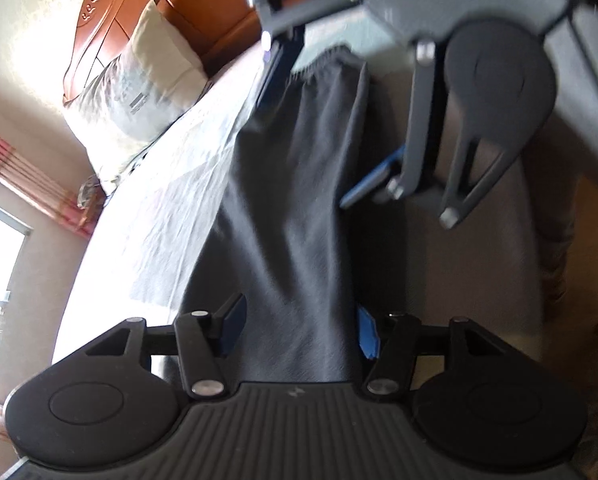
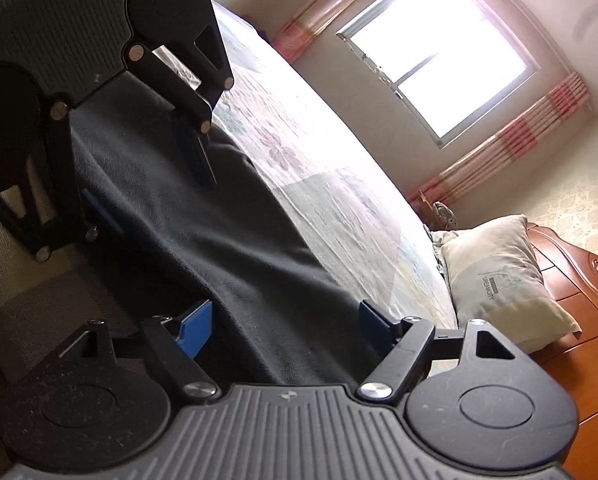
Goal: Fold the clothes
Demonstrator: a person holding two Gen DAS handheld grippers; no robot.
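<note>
The dark garment (image 1: 295, 200) lay stretched along the bed (image 1: 187, 168), near its edge. The left gripper (image 1: 299, 328) and right gripper (image 2: 285, 328) each stood spread wide, fingers either side of the cloth, gripping nothing. A pillow (image 2: 499, 280) leaned against the headboard (image 2: 579, 300).

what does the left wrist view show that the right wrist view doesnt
Only the left wrist view shows the gathered waistband of the dark garment, at the end by the right claw.

Only the right wrist view shows the whole bright window and the floral print on the bed sheet.

Both show the garment stretched between the two open claws, the pillow, the wooden headboard and the striped curtains.
</note>
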